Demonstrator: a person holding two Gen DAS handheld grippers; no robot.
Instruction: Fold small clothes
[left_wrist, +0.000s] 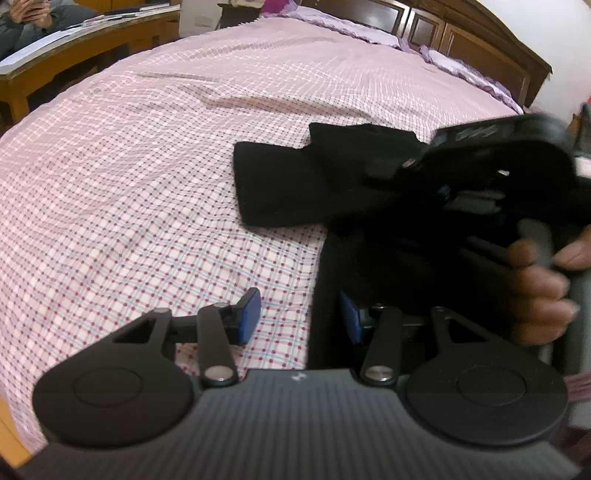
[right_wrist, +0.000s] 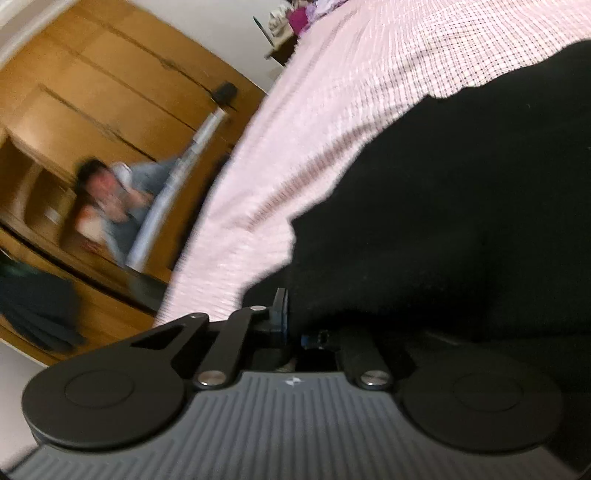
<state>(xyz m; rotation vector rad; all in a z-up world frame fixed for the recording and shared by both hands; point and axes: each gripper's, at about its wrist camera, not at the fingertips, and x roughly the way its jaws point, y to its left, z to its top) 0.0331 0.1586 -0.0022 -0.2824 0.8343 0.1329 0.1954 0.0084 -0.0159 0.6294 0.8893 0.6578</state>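
1. Black garment (left_wrist: 280, 177): it lies on the pink checked bedcover (left_wrist: 129, 184), right of centre in the left wrist view. One squared section spreads flat toward the left; the rest runs down toward the lower right.
2. Left gripper (left_wrist: 301, 317): its jaws stand wide apart. The left blue pad (left_wrist: 248, 315) sits over bare bedcover. The right blue pad (left_wrist: 349, 317) sits at the garment's near edge. Nothing is clamped between them.
3. Right gripper (right_wrist: 295, 325): its jaws are drawn nearly together, and black fabric fills the gap and covers the right finger. The view is motion-blurred.
4. Right hand (left_wrist: 539, 291): it grips the handle of the right gripper, above the garment.
5. Headboard (left_wrist: 480, 40): dark wood, at the far end of the bed.
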